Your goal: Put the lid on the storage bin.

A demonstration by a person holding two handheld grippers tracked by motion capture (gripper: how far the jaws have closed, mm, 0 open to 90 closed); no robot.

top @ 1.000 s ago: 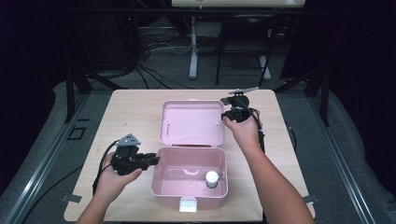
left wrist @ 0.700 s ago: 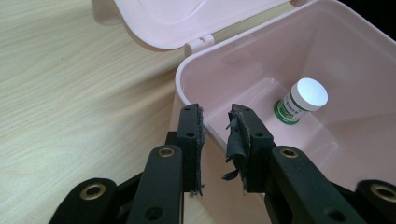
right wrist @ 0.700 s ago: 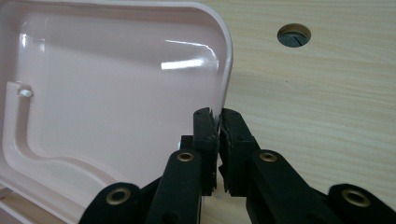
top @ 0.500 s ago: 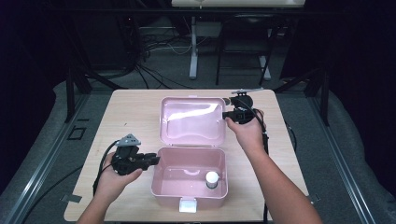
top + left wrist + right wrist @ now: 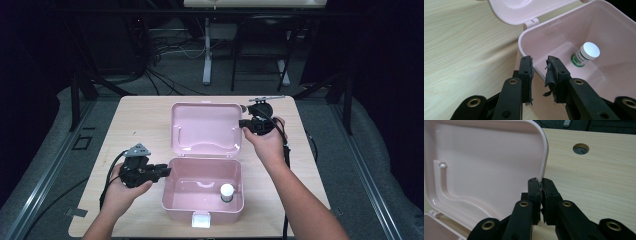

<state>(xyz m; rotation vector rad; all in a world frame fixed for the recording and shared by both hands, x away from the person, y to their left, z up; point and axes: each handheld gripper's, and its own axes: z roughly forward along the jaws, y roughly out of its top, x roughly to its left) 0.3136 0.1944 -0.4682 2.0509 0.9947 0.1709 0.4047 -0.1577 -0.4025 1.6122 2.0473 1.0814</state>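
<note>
A pink box stands open on the table, and in its right front corner stands a small white-capped bottle with a green label. Its lid leans back from the hinge, raised off the table. My left gripper straddles the box's left wall, one jaw outside and one inside, pads against the rim. In the left gripper view the gripper sits over that wall, the box and the bottle beyond. My right gripper is shut on the lid's right edge; in the right gripper view the gripper pinches the lid.
The wooden table has bare room left and right of the box. A round cable hole lies in the tabletop beyond the lid's corner. A white latch sits on the box's front wall. Dark floor, cables and stands lie behind the table.
The lid has tipped up a little from lying flat, with my right gripper rising on its edge. The left gripper and the box have stayed put.
</note>
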